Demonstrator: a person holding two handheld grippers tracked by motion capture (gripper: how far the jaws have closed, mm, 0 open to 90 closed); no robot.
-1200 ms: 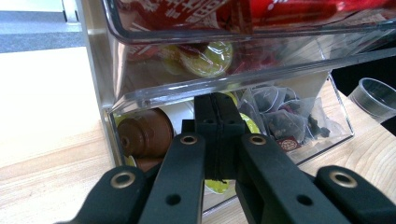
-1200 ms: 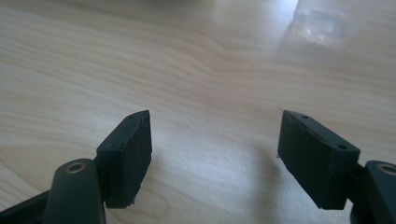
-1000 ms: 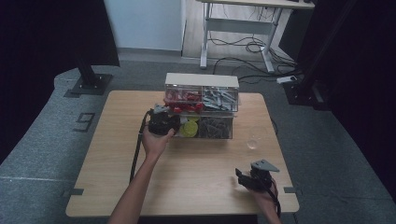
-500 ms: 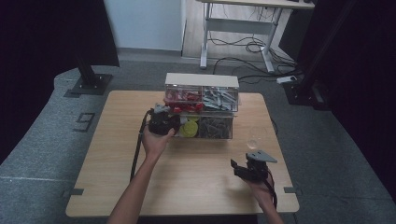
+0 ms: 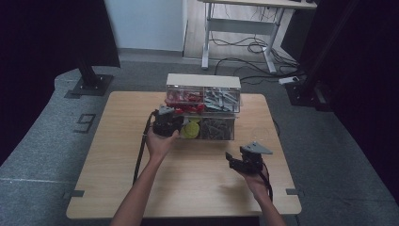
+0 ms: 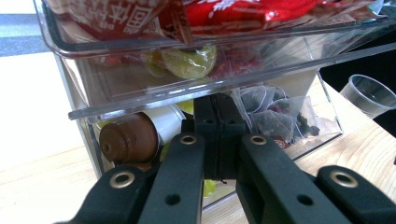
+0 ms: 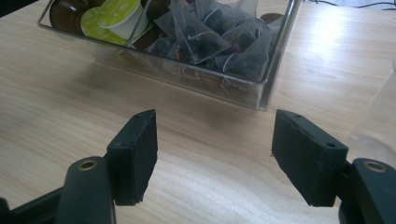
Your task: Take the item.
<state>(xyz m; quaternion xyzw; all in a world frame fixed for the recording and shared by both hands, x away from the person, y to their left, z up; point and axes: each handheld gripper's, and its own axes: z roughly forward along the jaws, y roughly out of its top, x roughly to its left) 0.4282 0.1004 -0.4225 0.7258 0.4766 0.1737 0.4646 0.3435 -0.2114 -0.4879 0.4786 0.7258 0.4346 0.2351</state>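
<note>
The high view shows our left gripper (image 5: 165, 123) with fingers closed at the front of the clear drawer box (image 5: 207, 115) on the table (image 5: 117, 155), while our right gripper (image 5: 237, 161), fingers apart, closing slightly and empty, must next reach the lower drawer (image 7: 187, 56).

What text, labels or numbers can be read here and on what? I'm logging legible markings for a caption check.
"9": grey floor marking left of the table, high view.
Red snack packets in the upper tray of the clear organizer: large white printed characters, cropped and not readable as words.
Coffee capsules and tea bags: no legible print.
</note>
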